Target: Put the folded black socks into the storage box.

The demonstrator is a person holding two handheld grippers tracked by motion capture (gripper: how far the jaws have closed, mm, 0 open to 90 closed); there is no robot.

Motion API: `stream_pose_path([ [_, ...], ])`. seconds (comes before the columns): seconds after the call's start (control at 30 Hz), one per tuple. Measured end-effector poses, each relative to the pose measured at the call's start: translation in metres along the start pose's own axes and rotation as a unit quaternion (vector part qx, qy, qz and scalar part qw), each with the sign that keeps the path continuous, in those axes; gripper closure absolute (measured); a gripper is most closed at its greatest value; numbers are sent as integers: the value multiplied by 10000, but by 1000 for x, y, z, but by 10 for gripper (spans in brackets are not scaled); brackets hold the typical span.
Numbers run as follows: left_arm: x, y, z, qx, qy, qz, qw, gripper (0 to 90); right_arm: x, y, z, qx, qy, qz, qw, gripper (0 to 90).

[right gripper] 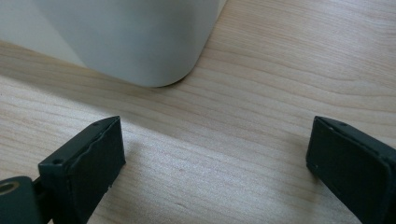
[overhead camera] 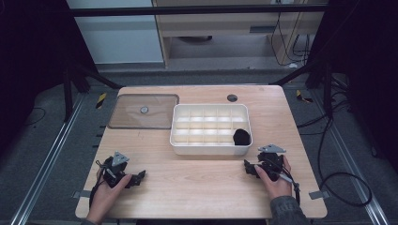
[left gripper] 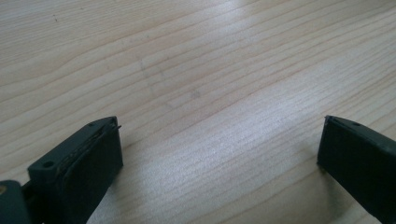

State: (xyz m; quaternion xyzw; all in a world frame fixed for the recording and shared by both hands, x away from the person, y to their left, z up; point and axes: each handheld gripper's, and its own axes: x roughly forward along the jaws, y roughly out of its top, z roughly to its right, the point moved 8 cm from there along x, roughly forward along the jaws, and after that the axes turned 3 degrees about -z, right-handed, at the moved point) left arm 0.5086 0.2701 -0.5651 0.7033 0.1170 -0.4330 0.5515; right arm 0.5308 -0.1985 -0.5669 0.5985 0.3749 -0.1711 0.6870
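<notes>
My right hand-held gripper [overhead camera: 248, 168]: jaws spread, empty, resting on worktop [overhead camera: 197, 183] | left hand-held gripper [overhead camera: 139, 178]: spread, empty | white compartment box [overhead camera: 177, 140]: just ahead of right gripper, rigid, likely light, smooth-walled; grip the rim | black lump [overhead camera: 241, 137]: near-right compartment, looks soft.

Light wood table [overhead camera: 197, 183] with a white divided tray [overhead camera: 211, 149] sitting right of centre, a clear flat lid [overhead camera: 143, 111] near the far left corner, and both grippers resting by the near edge.
</notes>
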Motion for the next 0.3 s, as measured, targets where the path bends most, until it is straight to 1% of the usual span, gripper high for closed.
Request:
stream_pose_path([
  [0.03,1,1,0,27,-4,-13,10000,0,0,0,0,2,-2,0,10000,45],
  [0.2,6,7,-3,10,-11,4,10000,0,1,0,1,65,-37,-21,10000,23],
  [0.3,7,8,-4,52,-35,-6,10000,0,1,0,3,73,-91,-25,9999,17],
])
